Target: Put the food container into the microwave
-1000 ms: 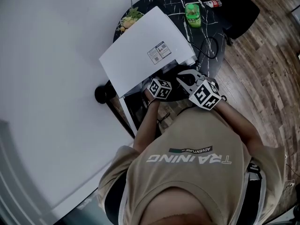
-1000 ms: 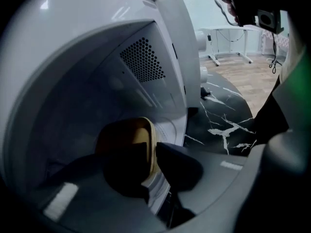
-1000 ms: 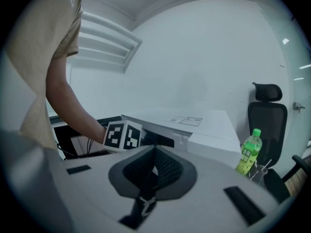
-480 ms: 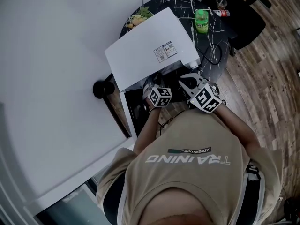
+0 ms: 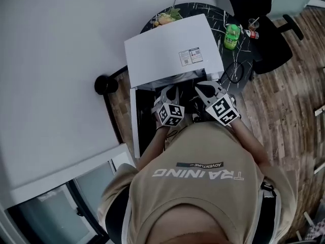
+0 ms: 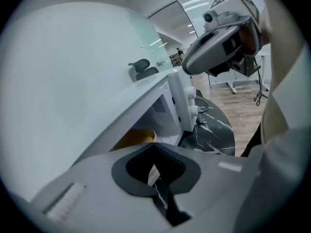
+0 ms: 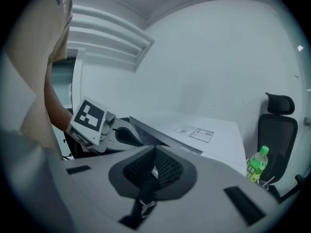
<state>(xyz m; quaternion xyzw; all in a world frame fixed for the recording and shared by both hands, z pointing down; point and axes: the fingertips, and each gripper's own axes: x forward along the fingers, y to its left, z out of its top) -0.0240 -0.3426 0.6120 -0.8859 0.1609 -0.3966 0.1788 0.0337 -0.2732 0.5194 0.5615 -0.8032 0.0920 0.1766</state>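
Observation:
The white microwave [image 5: 170, 52] stands on a black marble table [image 5: 216, 17], its door [image 5: 133, 118] swung open to the left. Both grippers hover at its open front. My left gripper [image 5: 169, 91] is shut with nothing between its jaws, and so is my right gripper [image 5: 205, 88] beside it. In the left gripper view a yellowish thing [image 6: 137, 138], possibly the food container, lies inside the cavity just past the shut left gripper [image 6: 154, 145]. The right gripper view looks over the shut right gripper [image 7: 155, 152] at the microwave's top [image 7: 199, 132].
A green bottle [image 5: 232, 36] and a small cup [image 5: 253, 24] stand on the table right of the microwave, with a black cable [image 5: 234, 71] near its edge. Yellow-green food [image 5: 165, 18] sits behind the microwave. A black office chair [image 5: 269, 39] is at the right.
The head view has swung, so the microwave now sits higher and more square. Both grippers stay shut at the microwave's front; the open door shows more fully at the left.

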